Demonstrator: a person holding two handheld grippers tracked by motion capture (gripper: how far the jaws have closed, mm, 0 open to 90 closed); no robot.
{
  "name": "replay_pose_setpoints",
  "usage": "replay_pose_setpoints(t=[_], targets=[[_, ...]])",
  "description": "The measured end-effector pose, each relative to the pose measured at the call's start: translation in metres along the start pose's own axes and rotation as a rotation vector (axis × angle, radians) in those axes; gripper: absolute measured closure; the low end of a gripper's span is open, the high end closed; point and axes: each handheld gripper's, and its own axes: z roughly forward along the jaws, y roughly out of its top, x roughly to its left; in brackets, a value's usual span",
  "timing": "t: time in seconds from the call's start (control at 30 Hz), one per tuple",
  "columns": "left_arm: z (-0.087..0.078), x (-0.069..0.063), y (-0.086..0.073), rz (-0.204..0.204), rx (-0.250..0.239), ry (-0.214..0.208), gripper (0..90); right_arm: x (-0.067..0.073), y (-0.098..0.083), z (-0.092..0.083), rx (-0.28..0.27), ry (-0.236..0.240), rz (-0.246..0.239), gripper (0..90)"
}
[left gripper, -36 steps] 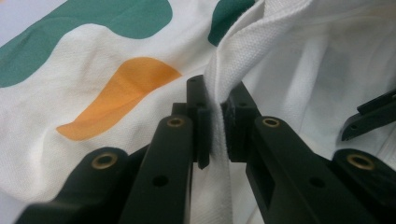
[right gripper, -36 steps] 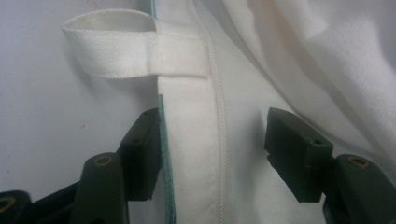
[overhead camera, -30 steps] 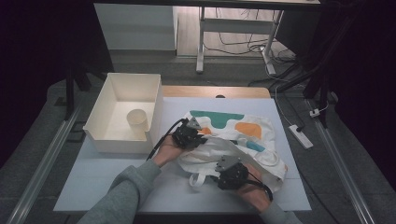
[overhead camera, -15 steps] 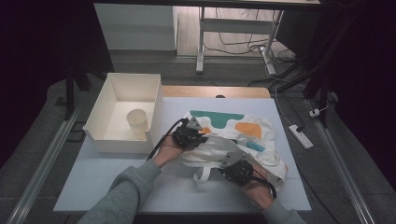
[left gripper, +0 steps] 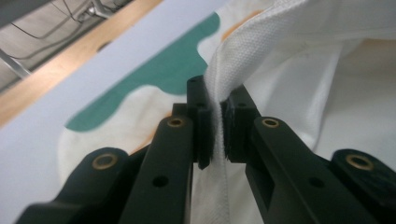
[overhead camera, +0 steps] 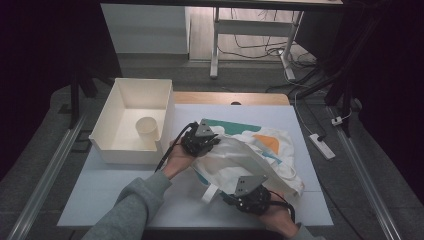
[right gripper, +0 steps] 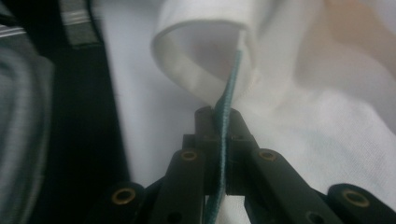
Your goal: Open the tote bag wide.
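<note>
I see a white cloth tote bag (overhead camera: 250, 155) lying crumpled on the bench (overhead camera: 125, 200), right of centre, printed with a teal patch toward the far edge and an orange patch beside it. A white strap loop trails off its near edge onto the bench.

My left gripper (left gripper: 215, 122) has its jaws pinched tight on a thick folded hem of the bag; the cloth rises between the jaws and arcs away to the right, its coarse canvas weave plain to see. In the high view that gripper (overhead camera: 200, 139) sits at the bag's left edge, with the fabric lifted into a ridge running toward my other hand.

My right gripper (right gripper: 221, 126) is closed on a thin teal-edged layer that stands upright between the jaws, with a curled white fold just beyond it. From above, this gripper (overhead camera: 250, 197) sits at the bag's near edge.

Left of the bag stands a cream open-topped box (overhead camera: 112, 145) with a pale paper cup (overhead camera: 147, 131) upright inside.
</note>
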Motion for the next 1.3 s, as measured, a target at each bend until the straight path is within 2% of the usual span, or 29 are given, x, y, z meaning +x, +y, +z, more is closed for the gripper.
replay_pose_setpoints(t=[0.03,0.1,0.2,0.27,0.3,0.33,0.4,0.5,0.6,0.63,0.7,0.77,0.8,0.83,0.87,0.9,0.93,0.97,1.0,1.07,1.23,1.3], targets=[[-0.002,0.000,0.001,0.002,-0.007,0.008,82.7,0.000,0.000,0.000,0.000,0.000,0.000,87.1],[-0.008,0.000,0.005,-0.004,-0.027,0.016,82.7,0.010,0.004,-0.003,-0.013,0.030,-0.009,87.1],[-0.011,0.002,0.006,-0.008,-0.038,0.021,82.8,0.016,0.005,-0.003,-0.020,0.071,-0.018,87.2],[-0.013,0.005,0.005,-0.019,-0.042,0.020,82.8,0.018,0.005,-0.003,-0.014,0.082,-0.029,87.1],[-0.012,0.007,0.004,-0.033,-0.040,0.015,82.8,0.021,0.006,-0.002,-0.023,0.114,-0.029,87.1],[-0.009,0.011,0.002,-0.048,-0.031,0.002,82.8,0.021,0.006,-0.001,-0.022,0.119,-0.031,87.1],[-0.008,0.011,0.001,-0.051,-0.025,-0.001,82.9,0.021,0.006,0.000,-0.010,0.114,-0.034,87.1],[-0.003,0.009,0.000,-0.042,-0.007,-0.004,82.8,0.015,-0.001,0.007,0.019,0.099,-0.021,85.3],[0.000,0.007,-0.001,-0.031,0.011,-0.008,82.8,0.012,0.000,0.001,-0.004,0.077,-0.012,66.7],[0.000,0.006,-0.001,-0.029,0.014,-0.009,82.8,0.011,0.001,-0.004,-0.026,0.069,-0.001,63.5],[0.000,0.006,-0.001,-0.023,0.017,-0.007,82.7,0.007,0.004,-0.018,-0.073,0.034,0.015,61.2],[0.000,0.006,-0.001,-0.023,0.017,-0.008,82.7,0.002,0.008,-0.030,-0.101,-0.043,0.041,58.9],[0.000,0.005,-0.001,-0.025,0.018,-0.012,82.7,-0.001,0.009,-0.034,-0.099,-0.090,0.058,58.9],[0.000,0.005,-0.001,-0.024,0.020,-0.013,82.7,-0.001,0.009,-0.034,-0.099,-0.090,0.058,57.4],[0.001,0.005,-0.001,-0.029,0.019,-0.013,82.7,-0.008,0.010,-0.037,-0.094,-0.142,0.083,54.0],[0.001,0.005,-0.001,-0.029,0.019,-0.013,82.6,-0.008,0.010,-0.037,-0.094,-0.142,0.083,54.0],[0.001,0.005,-0.001,-0.028,0.021,-0.014,82.6,-0.015,0.009,-0.036,-0.087,-0.158,0.114,52.8],[0.001,0.005,-0.001,-0.030,0.020,-0.016,82.6,-0.015,0.009,-0.036,-0.087,-0.158,0.114,52.8],[0.001,0.006,-0.002,-0.030,0.021,-0.019,82.6,-0.021,0.008,-0.031,-0.045,-0.239,0.112,51.5],[0.002,0.006,-0.003,-0.031,0.024,-0.025,82.6,-0.028,0.007,-0.027,-0.005,-0.316,0.112,51.2],[0.003,0.007,-0.004,-0.031,0.025,-0.041,82.6,-0.050,0.000,-0.030,0.045,-0.462,0.132,52.3],[0.003,0.006,-0.003,-0.030,0.024,-0.044,82.5,-0.058,-0.003,-0.034,0.049,-0.498,0.145,52.5]])
